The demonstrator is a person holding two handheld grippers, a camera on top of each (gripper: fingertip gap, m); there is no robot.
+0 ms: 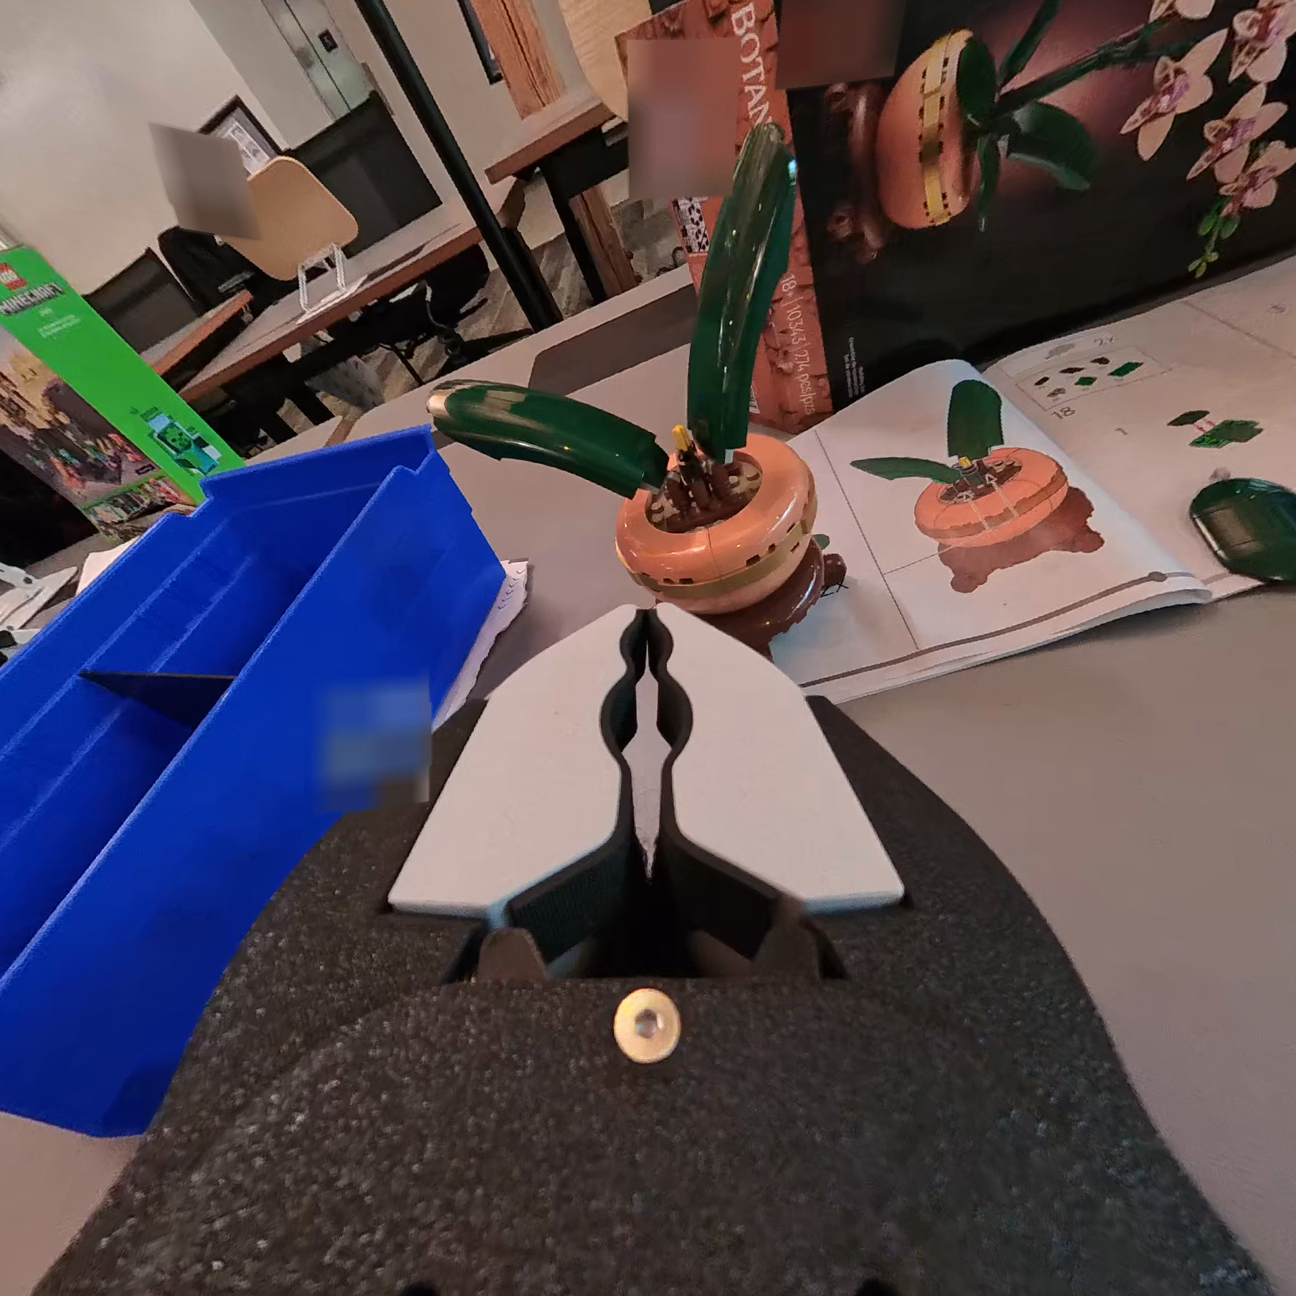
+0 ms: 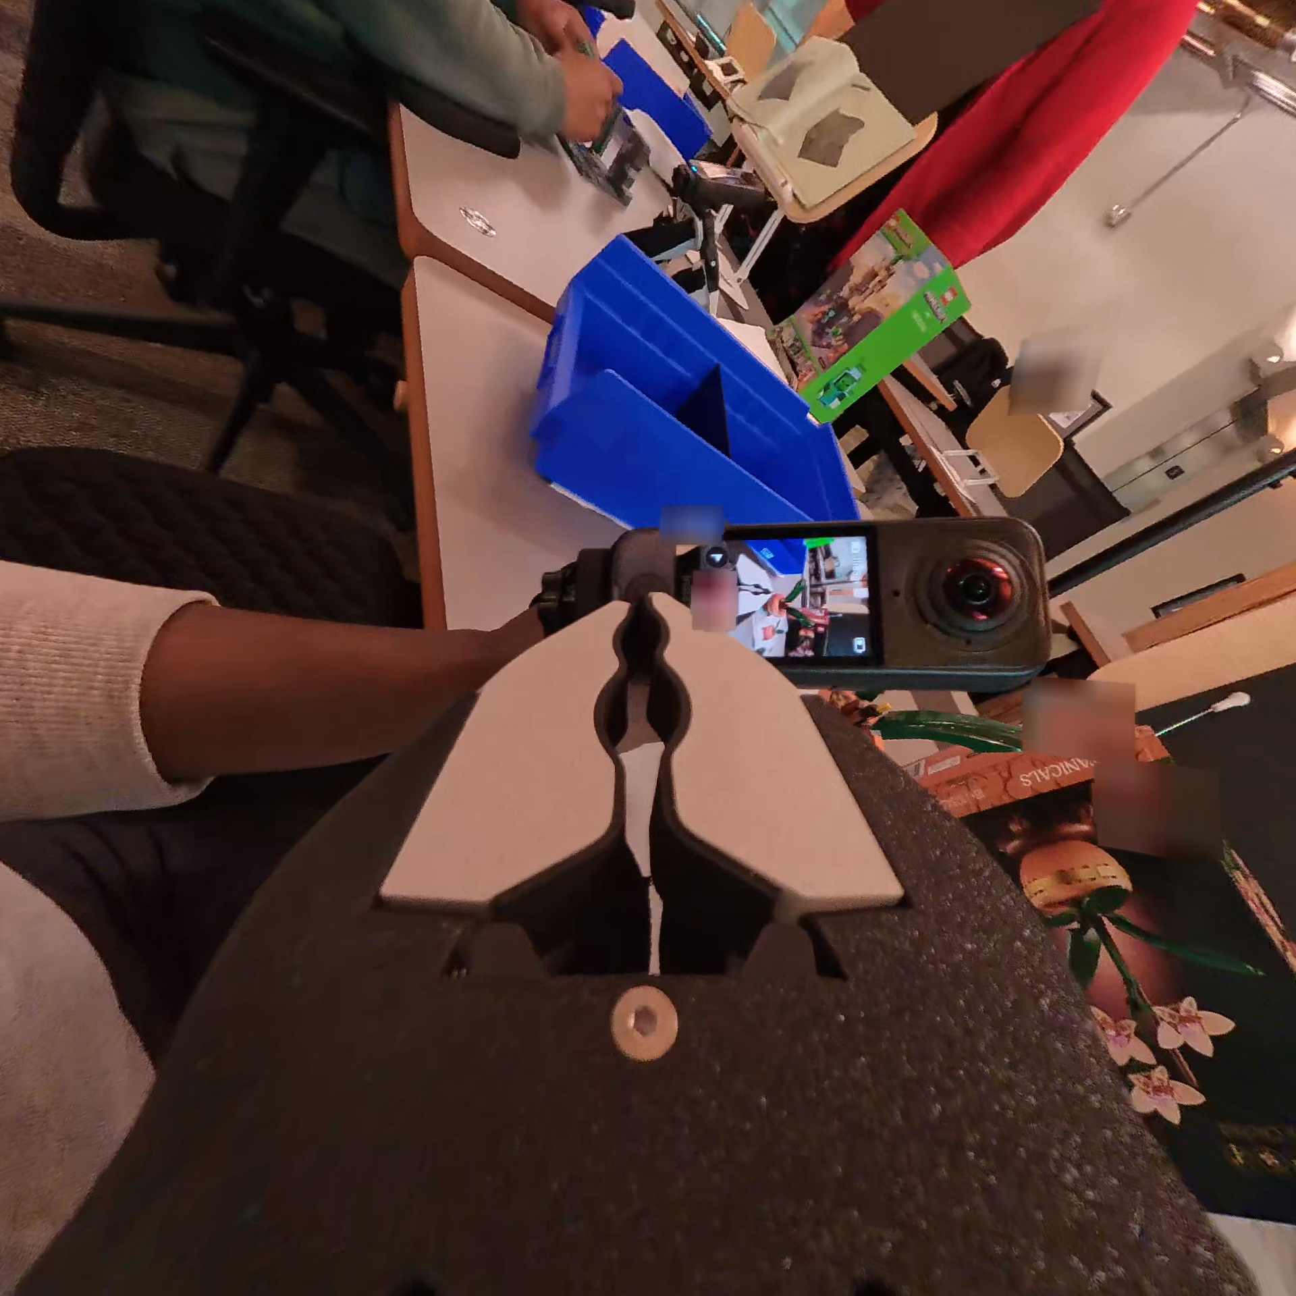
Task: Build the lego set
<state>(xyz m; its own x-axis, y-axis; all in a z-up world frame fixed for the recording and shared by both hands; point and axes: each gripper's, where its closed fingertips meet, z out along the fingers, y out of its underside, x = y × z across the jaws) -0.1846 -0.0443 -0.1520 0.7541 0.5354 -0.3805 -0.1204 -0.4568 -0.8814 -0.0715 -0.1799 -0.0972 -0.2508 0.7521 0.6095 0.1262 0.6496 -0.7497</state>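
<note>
In the left wrist view the lego plant pot (image 1: 715,540) stands on the grey table: an orange round pot on a brown base, with two dark green leaves (image 1: 736,294) rising from it. My left gripper (image 1: 649,617) is shut and empty, its tips just in front of the pot's base. A loose dark green leaf piece (image 1: 1245,529) lies on the open instruction booklet (image 1: 982,533) to the right. My right gripper (image 2: 645,606) is shut and empty, tilted, pointing at a black camera (image 2: 876,603) mounted on the other gripper, with a person's forearm (image 2: 315,694) beside it.
A blue divided bin (image 1: 210,701) sits left of the pot, also in the right wrist view (image 2: 673,407). The set's box (image 1: 1017,175) stands behind the booklet. A green lego box (image 1: 91,393) stands far left. Another person's hands (image 2: 582,91) work at the far table. My hands' fingertips stand some 20 centimeters from each other. My right tips are about 25 centimeters from the lego plant pot (image 1: 715,540), my left tips only 6 centimeters. My left gripper is the nearer one to the loose dark green leaf piece (image 1: 1245,529): about 20 centimeters, against 30 centimeters.
</note>
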